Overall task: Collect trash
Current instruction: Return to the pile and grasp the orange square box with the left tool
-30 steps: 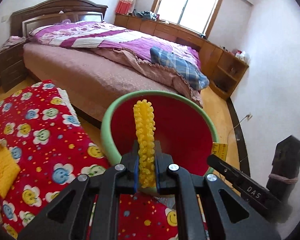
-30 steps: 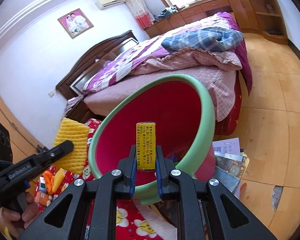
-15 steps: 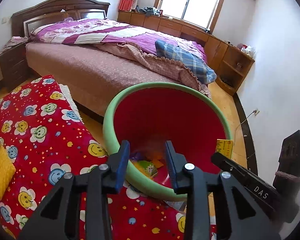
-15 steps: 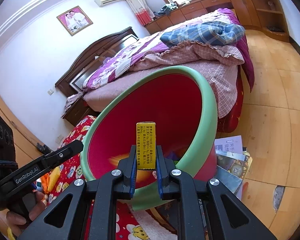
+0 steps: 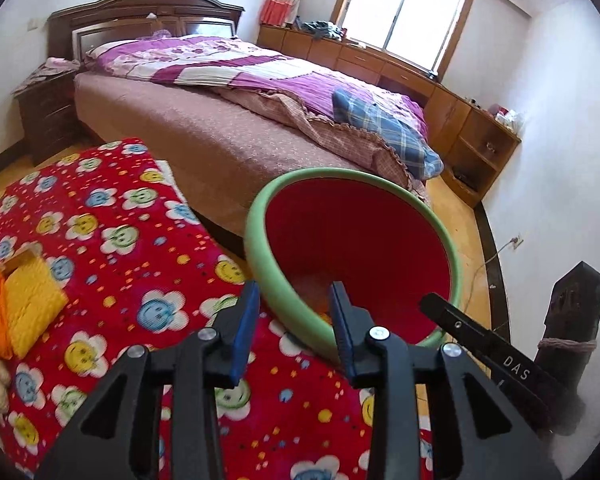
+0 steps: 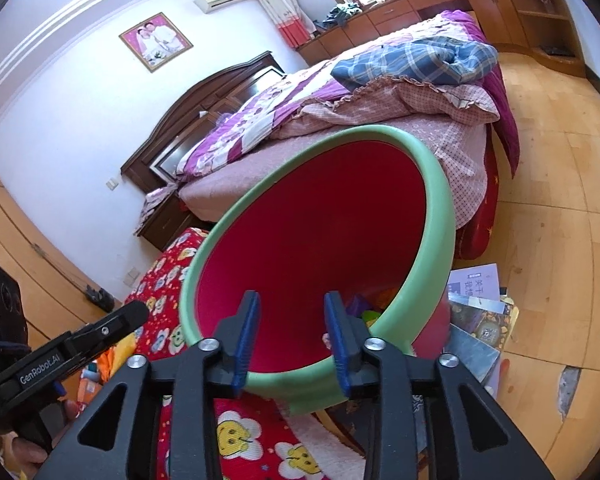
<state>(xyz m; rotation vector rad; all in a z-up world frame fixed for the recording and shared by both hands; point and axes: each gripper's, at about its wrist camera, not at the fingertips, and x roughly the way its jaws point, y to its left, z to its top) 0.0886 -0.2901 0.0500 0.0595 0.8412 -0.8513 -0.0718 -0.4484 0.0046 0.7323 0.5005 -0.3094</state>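
Bin point(image 5: 380, 240) (red inside, green rim) stands at the edge of the red smiley-print blanket point(image 5: 112, 240), tilted toward both cameras; scraps point(image 6: 364, 308) lie at its bottom. Left claw point(image 5: 294, 320): spread, nothing between its pads, rim at 12 o'clock. Right claw point(image 6: 290, 328): jaws have just been opening, now spread and empty. Bed point(image 5: 220, 120) at 11 o'clock beyond the bin. Booklets point(image 6: 476, 312) on the floor at 3 o'clock.

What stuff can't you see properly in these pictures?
- Trash in the red bin: both views, mostly hidden by its green rim and the gripper fingers.
- Booklets on the floor: right wrist view, partly behind the bin.
- Orange and yellow things: left wrist view, cut off by the edge.
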